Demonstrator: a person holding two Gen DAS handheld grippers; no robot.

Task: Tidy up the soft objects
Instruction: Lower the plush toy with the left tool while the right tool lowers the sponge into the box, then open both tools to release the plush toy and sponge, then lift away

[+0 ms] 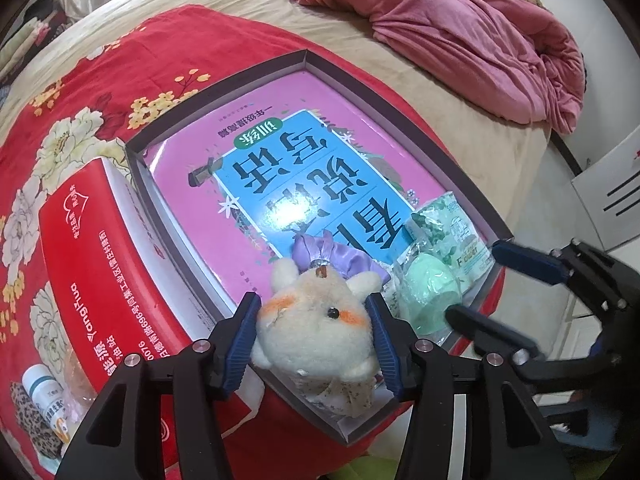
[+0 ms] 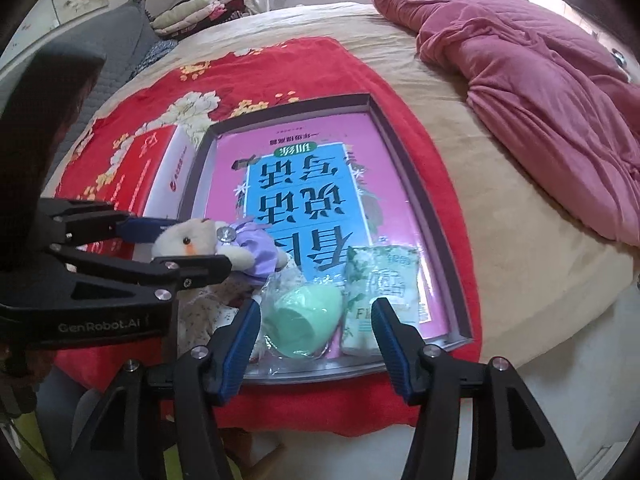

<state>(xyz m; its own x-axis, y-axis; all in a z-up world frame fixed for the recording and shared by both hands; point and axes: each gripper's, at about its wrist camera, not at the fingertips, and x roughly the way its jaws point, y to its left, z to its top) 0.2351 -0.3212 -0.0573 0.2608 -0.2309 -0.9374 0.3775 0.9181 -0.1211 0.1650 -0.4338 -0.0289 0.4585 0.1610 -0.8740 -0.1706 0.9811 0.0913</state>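
My left gripper [image 1: 316, 332] is shut on a cream plush toy [image 1: 316, 320] in a purple dress and holds it over the near corner of a shallow grey box [image 1: 212, 100]. The box holds a pink and blue book [image 1: 320, 184]. A green sponge in clear wrap [image 1: 428, 296] and a tissue pack [image 1: 452, 224] lie in the box's near right corner. In the right wrist view, my right gripper [image 2: 316, 340] is open and empty, just short of the green sponge [image 2: 304, 320] and the tissue pack [image 2: 380, 280]. The plush toy [image 2: 192, 240] and the left gripper [image 2: 176, 240] show at the left.
The box lies on a red floral cloth [image 1: 100, 92] on a beige bed [image 2: 500, 216]. A red carton [image 1: 104, 260] stands left of the box. A crumpled pink quilt [image 1: 460, 36] lies at the far right. A small white bottle [image 1: 44, 396] lies at the near left.
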